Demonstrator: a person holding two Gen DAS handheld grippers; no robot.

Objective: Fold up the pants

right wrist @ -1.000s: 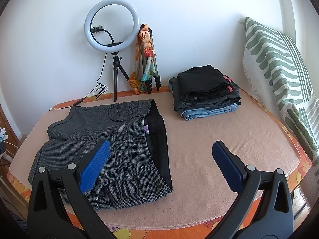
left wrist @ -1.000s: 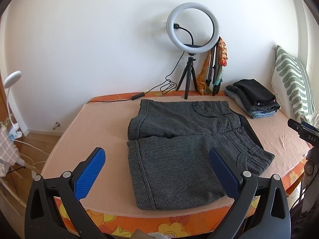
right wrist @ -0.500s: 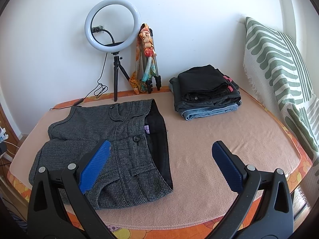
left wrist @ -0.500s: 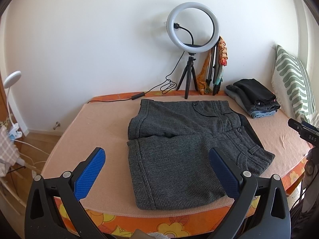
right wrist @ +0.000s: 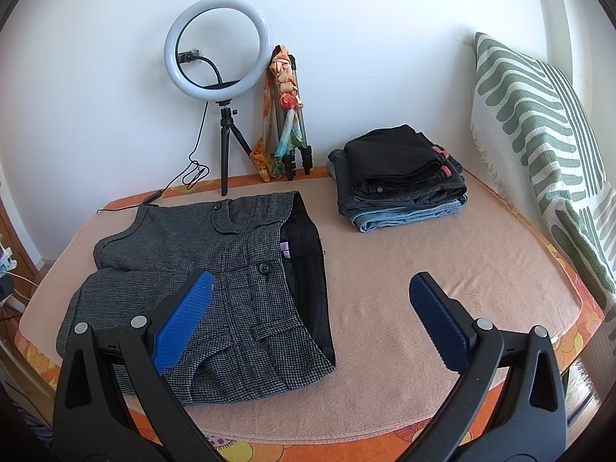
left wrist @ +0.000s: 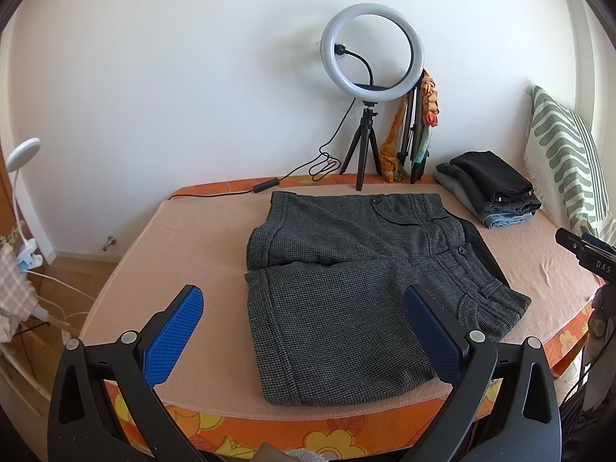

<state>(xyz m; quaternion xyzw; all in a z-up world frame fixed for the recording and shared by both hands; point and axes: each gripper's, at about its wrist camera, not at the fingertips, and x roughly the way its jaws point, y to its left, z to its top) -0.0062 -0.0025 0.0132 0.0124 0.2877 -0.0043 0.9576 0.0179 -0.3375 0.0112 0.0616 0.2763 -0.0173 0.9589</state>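
Note:
Grey checked shorts (left wrist: pixel 358 269) lie flat on the pink blanket (left wrist: pixel 184 246), legs to the left, waistband with black lining to the right; they also show in the right wrist view (right wrist: pixel 215 269). My left gripper (left wrist: pixel 304 331) is open and empty, held above the near leg by the front edge. My right gripper (right wrist: pixel 312 315) is open and empty, above the waistband's near corner. Part of the right gripper's body (left wrist: pixel 585 254) shows at the right in the left wrist view.
A stack of folded clothes (right wrist: pixel 400 177) sits at the back right. A ring light on a tripod (right wrist: pixel 219 50) and a folded tripod with a scarf (right wrist: pixel 285 115) stand against the wall. A striped pillow (right wrist: pixel 546 146) leans at the right. A cable (left wrist: pixel 292 181) runs along the back.

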